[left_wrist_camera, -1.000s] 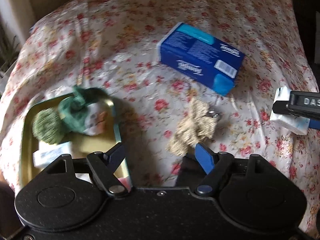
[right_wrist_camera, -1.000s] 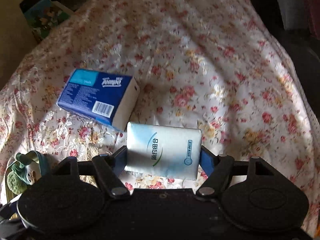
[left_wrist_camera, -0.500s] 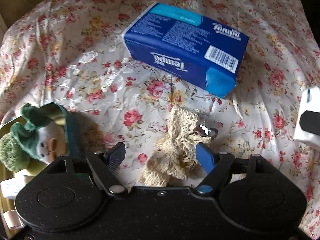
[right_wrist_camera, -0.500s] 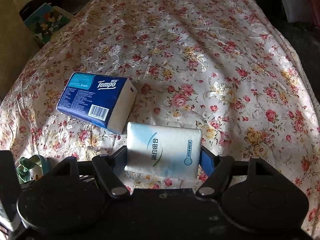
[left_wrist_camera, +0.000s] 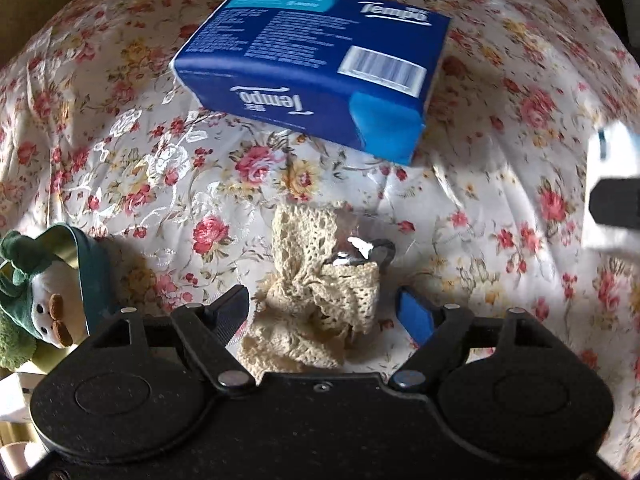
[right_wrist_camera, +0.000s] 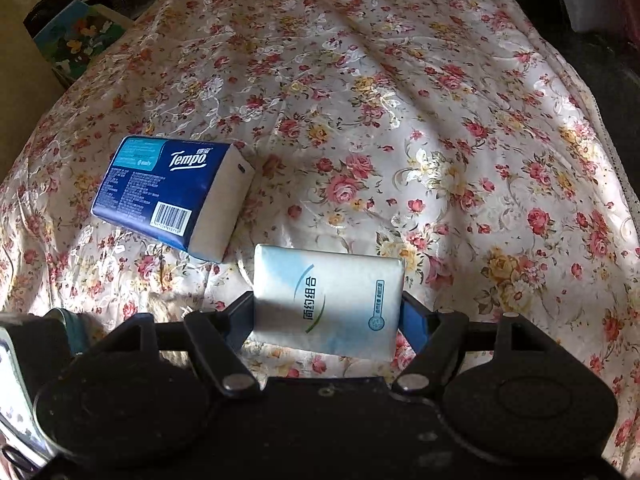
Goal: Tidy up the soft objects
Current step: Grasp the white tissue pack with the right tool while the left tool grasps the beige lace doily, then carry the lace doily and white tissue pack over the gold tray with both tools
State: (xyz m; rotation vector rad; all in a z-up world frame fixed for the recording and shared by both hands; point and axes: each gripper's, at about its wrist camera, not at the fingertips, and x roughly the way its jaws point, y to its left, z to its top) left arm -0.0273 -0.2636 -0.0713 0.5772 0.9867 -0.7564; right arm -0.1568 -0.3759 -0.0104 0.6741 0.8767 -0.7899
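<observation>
A cream lace scrunchie with a metal clip lies on the floral bedspread, between the fingers of my left gripper, which is open around it. A blue Tempo tissue pack lies just beyond it; it also shows in the right wrist view. My right gripper is shut on a small white-and-blue tissue packet, held above the bedspread. A green-hatted plush toy sits in a green tin at the left.
The floral bedspread covers the whole surface and slopes off at the right edge. A colourful box stands off the bed at far left. My right gripper and its packet show at the left wrist view's right edge.
My left gripper has moved forward and down from beside the tin until the lace scrunchie lies between its open fingers. My right gripper keeps hold of the packet and has shifted slightly.
</observation>
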